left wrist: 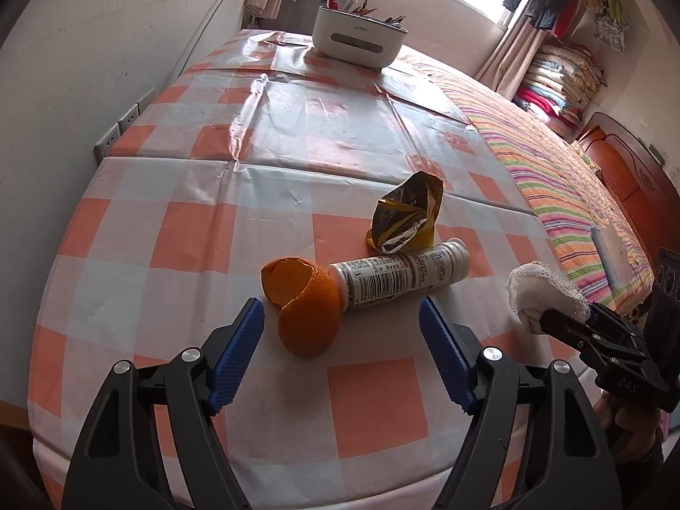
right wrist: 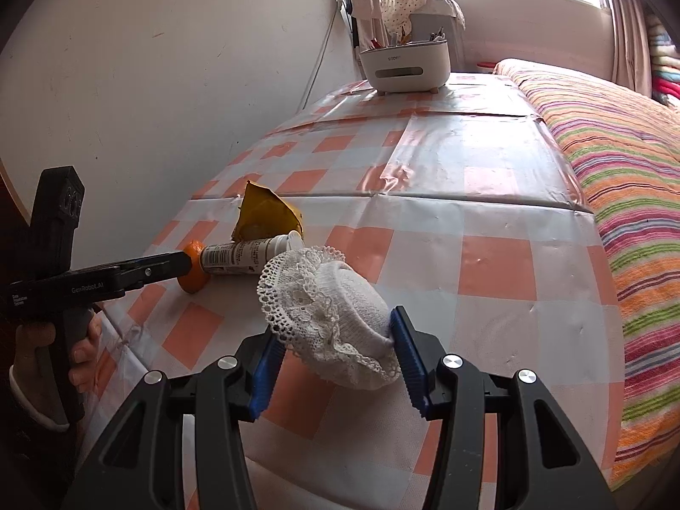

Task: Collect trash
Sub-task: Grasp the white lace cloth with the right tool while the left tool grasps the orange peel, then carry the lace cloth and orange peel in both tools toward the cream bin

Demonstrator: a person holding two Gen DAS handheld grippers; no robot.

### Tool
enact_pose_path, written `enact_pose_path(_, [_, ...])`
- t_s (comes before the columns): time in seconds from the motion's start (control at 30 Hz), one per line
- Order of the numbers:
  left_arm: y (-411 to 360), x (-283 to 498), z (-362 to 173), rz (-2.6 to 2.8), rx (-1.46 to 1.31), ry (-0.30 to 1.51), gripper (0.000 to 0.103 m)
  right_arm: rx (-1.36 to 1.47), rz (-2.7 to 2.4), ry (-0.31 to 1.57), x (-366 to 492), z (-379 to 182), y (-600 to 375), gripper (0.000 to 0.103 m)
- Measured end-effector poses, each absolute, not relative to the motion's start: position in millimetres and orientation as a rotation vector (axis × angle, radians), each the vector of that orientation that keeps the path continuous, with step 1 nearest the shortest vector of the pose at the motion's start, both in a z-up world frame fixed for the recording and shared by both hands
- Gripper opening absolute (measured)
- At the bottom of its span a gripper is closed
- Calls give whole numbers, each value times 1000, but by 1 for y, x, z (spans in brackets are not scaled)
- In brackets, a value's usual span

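Orange peel (left wrist: 304, 310), a curled half-shell, sits on my orange-and-white checked plastic tablecloth (left wrist: 238, 195) between the spread blue pads of my left gripper (left wrist: 342, 323), jaws wide and gripping nothing. Touching the peel lies a white labelled plastic bottle (left wrist: 403, 274) on its side, and a crumpled yellow foil wrapper (left wrist: 403, 216) stands just behind. Further right, my right gripper (right wrist: 335, 355) is clamped on a balled white lace-trimmed sock (right wrist: 335, 310). Far back stands a white plastic desktop bin (left wrist: 359, 36).
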State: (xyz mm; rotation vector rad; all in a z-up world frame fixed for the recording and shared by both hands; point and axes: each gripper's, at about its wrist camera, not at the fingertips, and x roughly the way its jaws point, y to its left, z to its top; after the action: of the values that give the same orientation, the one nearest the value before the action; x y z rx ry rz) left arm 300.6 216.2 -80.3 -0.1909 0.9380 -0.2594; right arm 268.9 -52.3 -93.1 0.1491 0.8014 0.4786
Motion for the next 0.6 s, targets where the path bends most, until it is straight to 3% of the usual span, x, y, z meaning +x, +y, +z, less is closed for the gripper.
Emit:
enact_pose_path(0.1, [218, 309, -93, -251, -210, 976, 42, 168, 466, 795, 266, -91, -60, 48])
enact_pose_path(0.2, [221, 311, -97, -247, -220, 981, 29, 183, 458, 788, 263, -89, -67, 48])
enact_pose_path(0.6, [205, 282, -84, -270, -218, 938, 24, 191, 411, 759, 230, -82, -88, 48])
